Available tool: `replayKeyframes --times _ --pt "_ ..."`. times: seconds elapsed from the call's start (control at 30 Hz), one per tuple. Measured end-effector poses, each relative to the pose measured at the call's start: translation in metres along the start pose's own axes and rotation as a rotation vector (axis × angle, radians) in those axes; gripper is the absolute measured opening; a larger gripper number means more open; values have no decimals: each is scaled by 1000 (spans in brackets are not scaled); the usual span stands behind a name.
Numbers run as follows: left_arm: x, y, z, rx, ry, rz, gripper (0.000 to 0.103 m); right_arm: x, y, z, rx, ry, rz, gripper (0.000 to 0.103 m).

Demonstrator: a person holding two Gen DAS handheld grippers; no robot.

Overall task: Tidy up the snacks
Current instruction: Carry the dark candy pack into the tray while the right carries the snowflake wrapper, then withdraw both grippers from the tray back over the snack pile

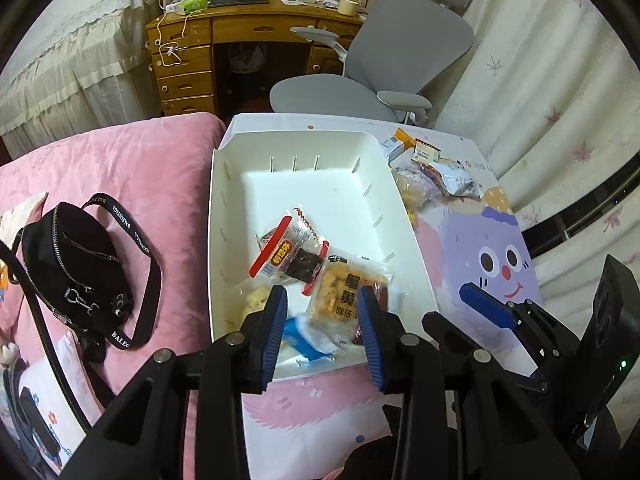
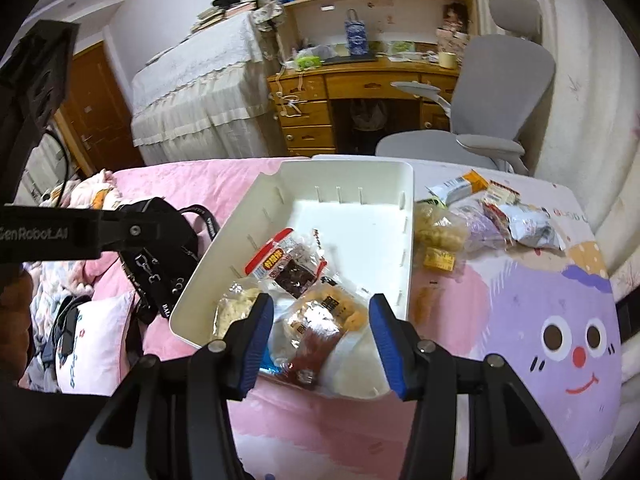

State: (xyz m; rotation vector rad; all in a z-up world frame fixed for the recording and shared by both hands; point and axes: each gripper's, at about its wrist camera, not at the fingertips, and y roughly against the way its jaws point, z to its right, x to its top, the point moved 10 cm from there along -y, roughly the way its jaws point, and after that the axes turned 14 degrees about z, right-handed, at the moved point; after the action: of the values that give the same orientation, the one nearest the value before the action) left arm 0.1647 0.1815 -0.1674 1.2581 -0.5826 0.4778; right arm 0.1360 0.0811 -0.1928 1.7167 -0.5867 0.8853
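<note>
Left gripper (image 1: 322, 328) parted, holding nothing; right gripper (image 2: 322, 338) likewise apart and empty. Beyond both sets of fingers, a white bin (image 1: 224, 216) with snack packs (image 1: 292, 254) at its near end, apparently just past the tips. More packs (image 2: 480, 220) loose outside, right of the bin. Underneath, pink bedding (image 1: 132, 168); black bag (image 1: 76, 264) left; desk (image 1: 188, 68) and grey chair (image 1: 400, 52) behind.

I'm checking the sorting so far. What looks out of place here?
Several snack packets lie loose on the cartoon-print cover, beside the white plastic bin rather than inside it. A black zip bag also sits on the pink bedding.
</note>
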Motion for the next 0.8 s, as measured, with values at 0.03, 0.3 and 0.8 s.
replayKeyframes --times 0.03,0.3,0.8 --pt "-1 -1 0 -4 -5 -3 35 -2 0 1 -2 -9 -5 52" --pt "-5 -7 15 -50 -33 -24 42 -13 7 15 -52 -84 -34 61" --pt "-10 -30 77 -111 -82 -66 63 -42 38 70 -139 -196 -114 63"
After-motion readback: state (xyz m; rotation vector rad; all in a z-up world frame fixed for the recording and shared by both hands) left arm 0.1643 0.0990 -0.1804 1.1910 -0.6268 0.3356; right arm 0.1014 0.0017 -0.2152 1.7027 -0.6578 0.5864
